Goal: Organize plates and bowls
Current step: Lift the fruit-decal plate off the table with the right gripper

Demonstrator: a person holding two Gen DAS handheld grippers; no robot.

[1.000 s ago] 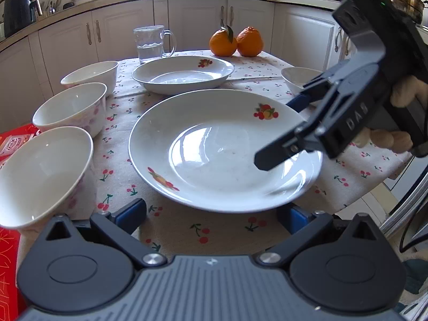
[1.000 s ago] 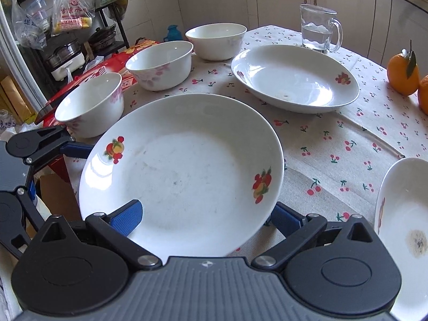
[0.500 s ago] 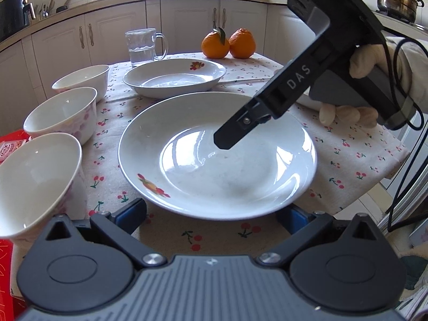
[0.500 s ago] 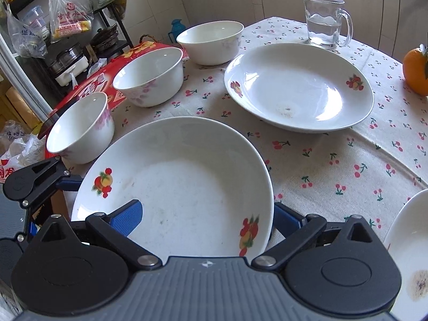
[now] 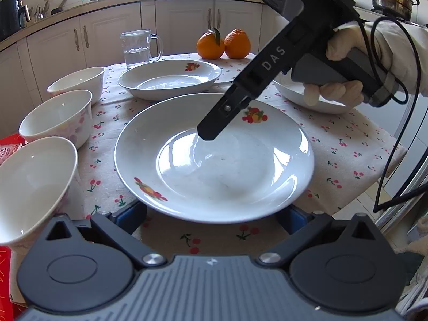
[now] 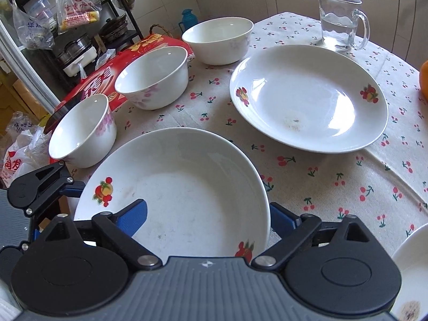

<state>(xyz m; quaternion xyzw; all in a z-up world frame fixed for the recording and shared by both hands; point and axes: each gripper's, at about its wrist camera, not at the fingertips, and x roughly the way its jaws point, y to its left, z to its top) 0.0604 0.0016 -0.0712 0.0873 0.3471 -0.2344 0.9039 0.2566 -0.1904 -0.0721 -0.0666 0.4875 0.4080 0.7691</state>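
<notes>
Bowls [image 5: 57,119] line the table's 9 o'clock edge. Moving right, the near plate [image 5: 214,157] sits at centre. Our left gripper [image 5: 214,214] waits at its 6 o'clock rim, jaws spread, empty. The right gripper [image 6: 206,214] pinches that plate's rim, one finger [image 5: 214,128] inside, handle pitched up toward 1 o'clock. We judge stacking onto the far plate [image 6: 307,99], 1 o'clock from the right gripper.

Three white deep plates [image 5: 214,157] [image 6: 307,99] [image 5: 307,95] with fruit decals, near one tilted. Three white floral bowls [image 6: 83,131] [image 6: 152,77] [image 6: 218,40] upright in a row, left side.
</notes>
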